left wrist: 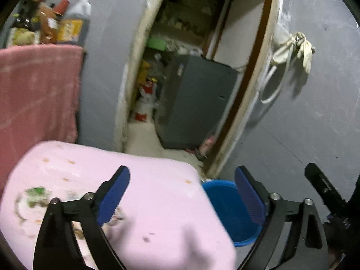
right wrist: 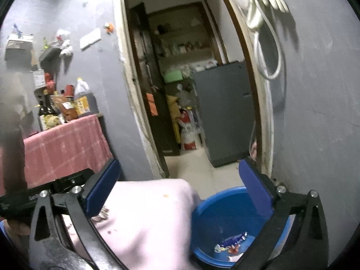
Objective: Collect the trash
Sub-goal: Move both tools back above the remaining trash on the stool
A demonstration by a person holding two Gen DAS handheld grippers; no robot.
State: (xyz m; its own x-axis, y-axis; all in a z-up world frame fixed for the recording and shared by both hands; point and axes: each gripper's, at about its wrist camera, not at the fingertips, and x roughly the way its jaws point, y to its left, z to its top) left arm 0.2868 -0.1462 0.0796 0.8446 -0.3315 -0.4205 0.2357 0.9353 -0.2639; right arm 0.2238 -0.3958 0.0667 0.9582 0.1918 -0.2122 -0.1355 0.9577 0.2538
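Note:
A blue bucket (right wrist: 227,216) stands on the floor beside a table under a pale pink cloth (right wrist: 148,216). Inside the bucket lie a blue wrapper (right wrist: 234,239) and other small scraps. My right gripper (right wrist: 180,193) is raised over the table corner and the bucket, jaws wide apart, nothing between its blue pads (right wrist: 103,189). In the left wrist view my left gripper (left wrist: 182,193) is also open and empty above the pink cloth (left wrist: 135,202), with the bucket (left wrist: 227,211) lower right. A round printed pattern or plate (left wrist: 29,200) with greenish marks lies on the cloth at left, blurred.
An open doorway (right wrist: 191,112) leads to a room with a grey cabinet (right wrist: 225,112), bags and shelves. A table under a red cloth (right wrist: 63,144) with bottles and packets stands left against the grey wall. A white glove and hose (right wrist: 267,6) hang right of the doorway.

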